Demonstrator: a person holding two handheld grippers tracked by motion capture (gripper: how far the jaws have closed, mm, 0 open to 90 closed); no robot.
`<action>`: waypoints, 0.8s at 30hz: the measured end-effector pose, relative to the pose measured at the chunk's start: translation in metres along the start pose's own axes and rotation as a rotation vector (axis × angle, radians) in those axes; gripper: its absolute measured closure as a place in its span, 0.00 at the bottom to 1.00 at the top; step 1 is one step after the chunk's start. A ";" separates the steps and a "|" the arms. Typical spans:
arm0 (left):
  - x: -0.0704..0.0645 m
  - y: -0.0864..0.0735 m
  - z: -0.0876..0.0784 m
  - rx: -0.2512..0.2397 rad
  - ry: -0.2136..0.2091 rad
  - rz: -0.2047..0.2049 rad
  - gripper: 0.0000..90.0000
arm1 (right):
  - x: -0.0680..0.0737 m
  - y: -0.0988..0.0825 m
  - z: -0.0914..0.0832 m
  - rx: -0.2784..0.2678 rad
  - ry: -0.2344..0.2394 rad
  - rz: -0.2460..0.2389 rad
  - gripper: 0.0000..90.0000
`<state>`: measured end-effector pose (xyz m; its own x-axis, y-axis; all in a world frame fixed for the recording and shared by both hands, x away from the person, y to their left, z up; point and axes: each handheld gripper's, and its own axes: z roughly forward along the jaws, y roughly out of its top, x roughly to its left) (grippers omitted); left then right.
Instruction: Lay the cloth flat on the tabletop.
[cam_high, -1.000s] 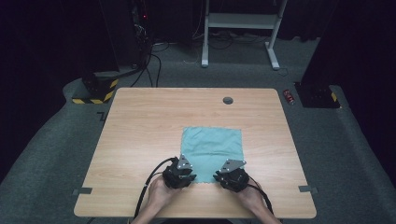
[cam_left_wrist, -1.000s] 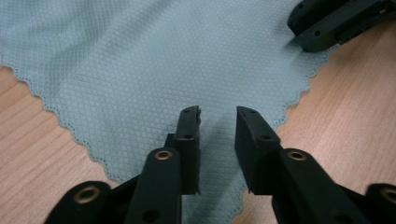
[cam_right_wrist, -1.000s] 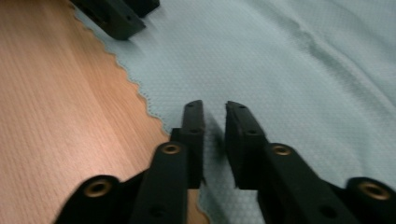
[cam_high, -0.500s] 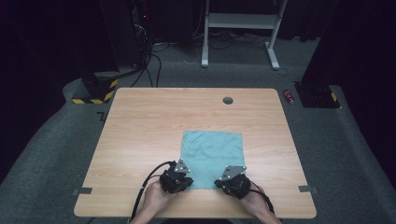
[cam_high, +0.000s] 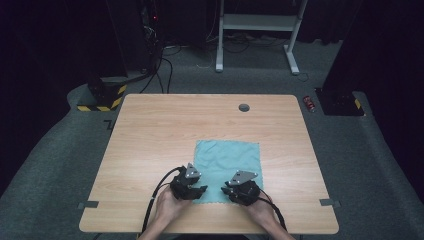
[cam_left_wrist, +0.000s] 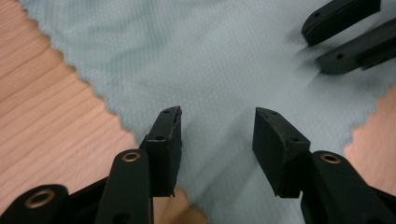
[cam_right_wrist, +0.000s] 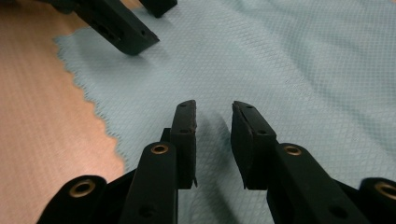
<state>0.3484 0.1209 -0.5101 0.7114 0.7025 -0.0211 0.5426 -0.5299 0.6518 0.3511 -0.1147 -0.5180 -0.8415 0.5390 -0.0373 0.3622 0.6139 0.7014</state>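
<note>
Hovering over the teal cloth (cam_high: 229, 162) at the bench's (cam_high: 150, 135) near edge, left tool (cam_left_wrist: 217, 123) and right tool (cam_right_wrist: 214, 119) have just been opening, jaws apart, gripping nothing.

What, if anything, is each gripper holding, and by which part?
Nothing is held. The left gripper and right gripper have just been opening; both stand open over the teal cloth's near edge.

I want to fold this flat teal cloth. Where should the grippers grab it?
Judging by how it lies, take the teal cloth at its two near corners, coming low from the person's side. It lies flat on the table, so only its zigzag edge offers the open left gripper and right gripper a pinchable lip.
</note>
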 end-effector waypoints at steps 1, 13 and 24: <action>0.000 -0.005 -0.004 0.001 0.010 0.008 0.57 | 0.001 -0.002 -0.001 -0.001 0.009 0.000 0.77; 0.017 0.017 0.000 -0.092 0.046 -0.090 0.50 | 0.003 0.011 0.010 -0.036 0.003 0.006 0.65; 0.045 0.044 0.045 -0.089 0.145 -0.144 0.49 | 0.002 0.016 0.024 -0.051 0.017 0.008 0.63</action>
<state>0.4247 0.1078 -0.5164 0.5547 0.8320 -0.0137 0.5874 -0.3798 0.7147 0.3650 -0.0899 -0.5240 -0.8455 0.5336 -0.0202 0.3480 0.5793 0.7371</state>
